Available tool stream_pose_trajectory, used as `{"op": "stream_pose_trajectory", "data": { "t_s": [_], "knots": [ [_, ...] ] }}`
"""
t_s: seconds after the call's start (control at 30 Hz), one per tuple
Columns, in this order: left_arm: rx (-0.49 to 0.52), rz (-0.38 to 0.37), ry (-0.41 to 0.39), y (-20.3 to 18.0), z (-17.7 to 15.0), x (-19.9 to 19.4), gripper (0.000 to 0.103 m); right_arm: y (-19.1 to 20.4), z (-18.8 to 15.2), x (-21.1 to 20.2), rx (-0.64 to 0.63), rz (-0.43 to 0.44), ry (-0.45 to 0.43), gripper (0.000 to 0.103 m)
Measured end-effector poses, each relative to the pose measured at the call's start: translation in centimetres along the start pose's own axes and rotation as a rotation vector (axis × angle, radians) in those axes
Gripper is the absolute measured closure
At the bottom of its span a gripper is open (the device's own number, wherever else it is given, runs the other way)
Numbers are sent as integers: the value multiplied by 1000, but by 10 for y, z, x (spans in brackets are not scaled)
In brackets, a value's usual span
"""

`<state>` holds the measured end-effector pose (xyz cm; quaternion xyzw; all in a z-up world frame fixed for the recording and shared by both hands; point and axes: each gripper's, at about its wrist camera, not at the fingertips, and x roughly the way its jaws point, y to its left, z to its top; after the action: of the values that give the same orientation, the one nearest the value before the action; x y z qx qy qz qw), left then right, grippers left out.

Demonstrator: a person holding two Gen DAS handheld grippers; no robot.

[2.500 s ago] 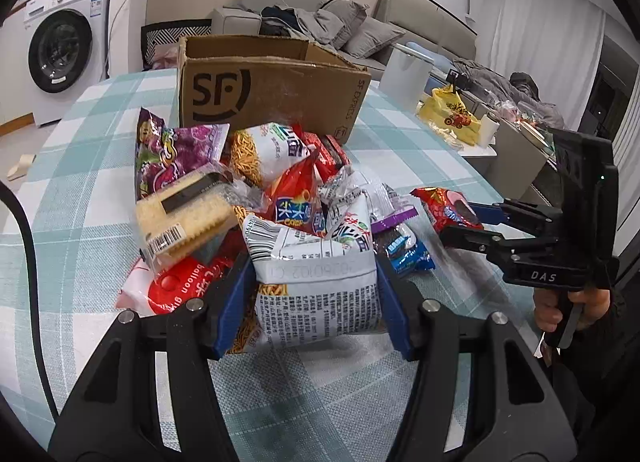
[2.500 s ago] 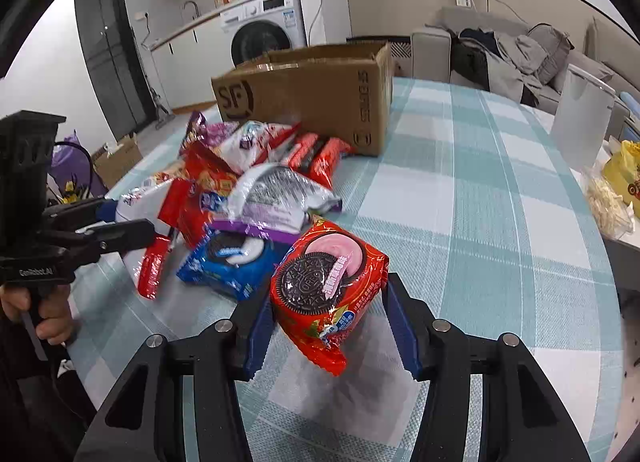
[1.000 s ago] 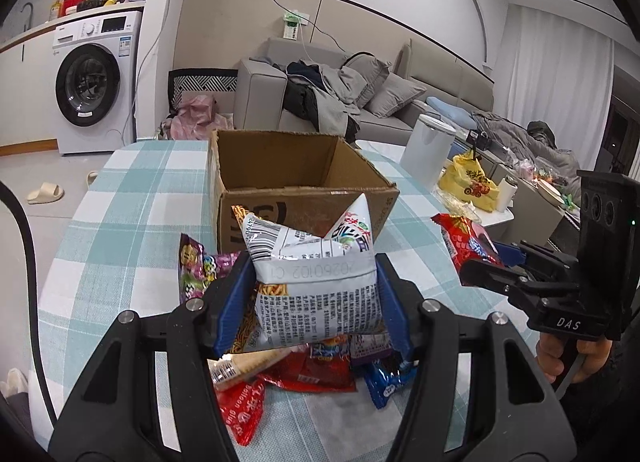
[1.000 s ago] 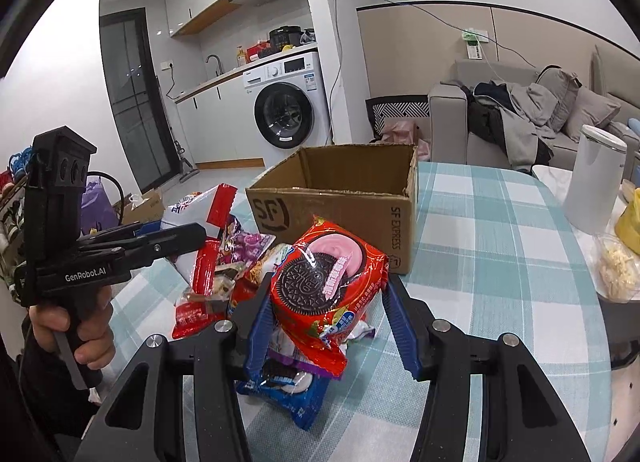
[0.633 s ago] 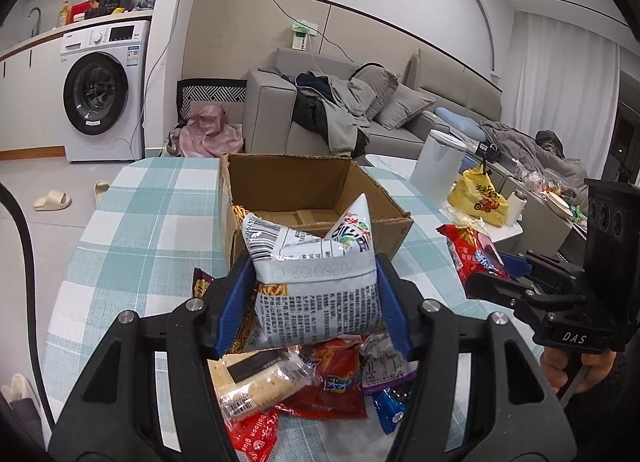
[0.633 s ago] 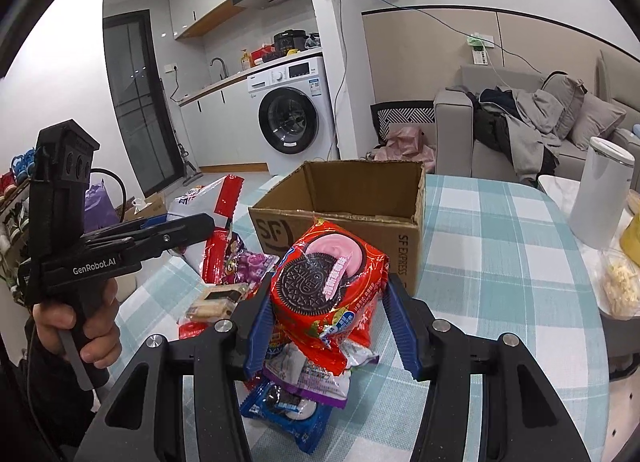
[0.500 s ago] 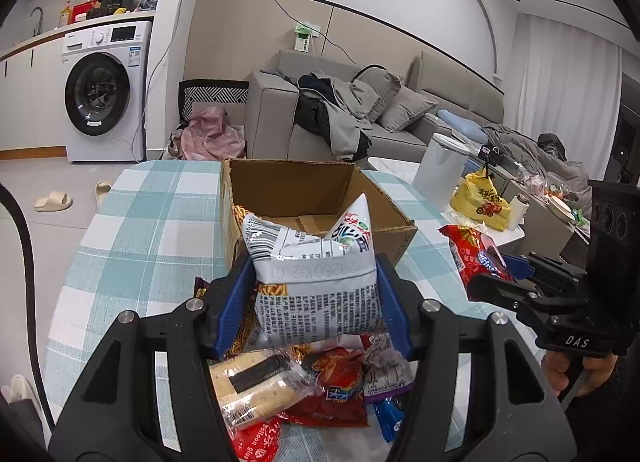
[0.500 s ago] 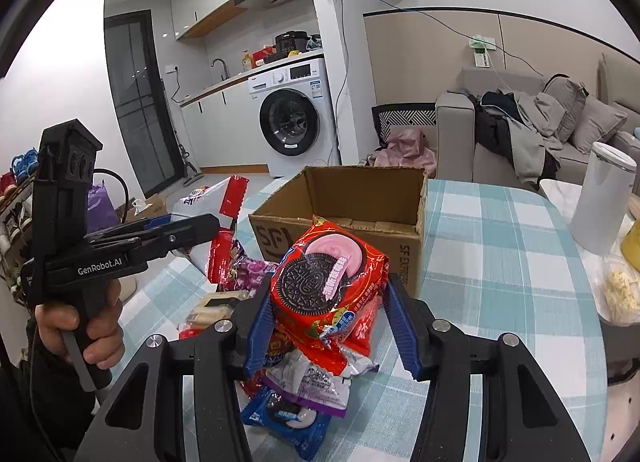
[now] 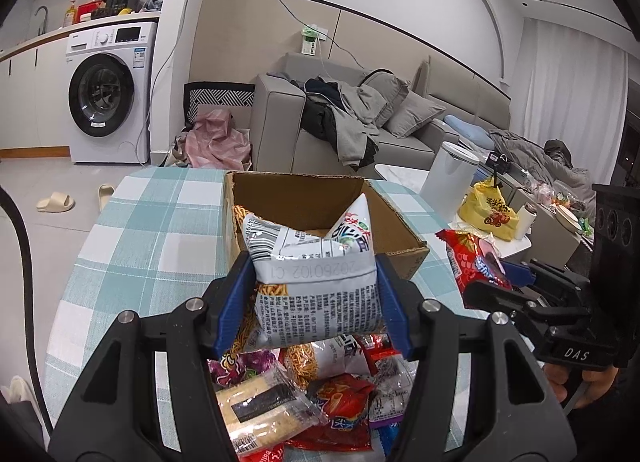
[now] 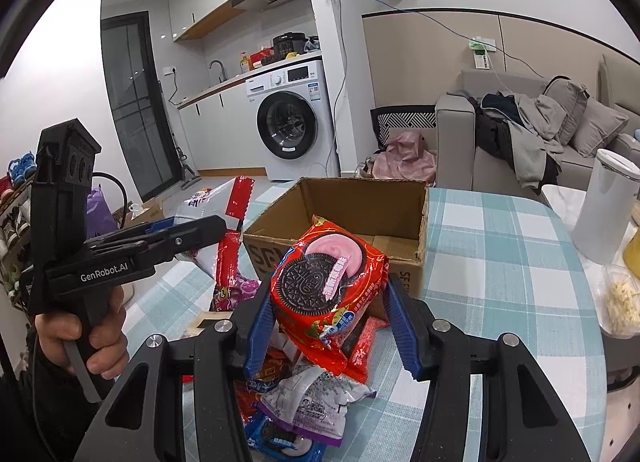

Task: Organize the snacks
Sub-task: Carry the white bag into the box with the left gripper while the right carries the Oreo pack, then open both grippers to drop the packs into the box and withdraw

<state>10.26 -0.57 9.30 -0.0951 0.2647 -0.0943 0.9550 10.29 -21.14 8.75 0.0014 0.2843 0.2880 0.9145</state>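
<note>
My left gripper [image 9: 312, 294] is shut on a white snack bag [image 9: 316, 282] with a barcode, held in the air just short of the open cardboard box [image 9: 400, 230]. My right gripper [image 10: 328, 326] is shut on a red Oreo pack [image 10: 324, 282], also raised in front of the box [image 10: 404, 258]. Each gripper shows in the other's view: the right one [image 9: 496, 282] at right, the left one [image 10: 208, 230] at left. A heap of snack packets [image 9: 320, 402] lies on the table below both grippers; it also shows in the right wrist view [image 10: 308, 402].
The table has a teal checked cloth [image 9: 132, 246]. A white jug [image 10: 604, 206] and a bag of food [image 10: 620, 302] stand at its right edge. A sofa [image 9: 360, 126] and washing machine [image 9: 108, 94] are behind.
Both grippers have lifted their packs off the table and moved toward the box, which now shows its open inside. Both grips are unchanged.
</note>
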Motion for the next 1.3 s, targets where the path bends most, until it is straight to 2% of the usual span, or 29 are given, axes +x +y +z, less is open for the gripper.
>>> {"op": "stream_pose_trajectory", "data": {
  "t_s": [0.83,1.3],
  "knots": [
    [-23,42,35,10,32,76,46,-20,28,55,71,0,50,50],
    [-25,62,46,10,34,111,46,-33,34,84,100,-12,73,50]
  ]
}}
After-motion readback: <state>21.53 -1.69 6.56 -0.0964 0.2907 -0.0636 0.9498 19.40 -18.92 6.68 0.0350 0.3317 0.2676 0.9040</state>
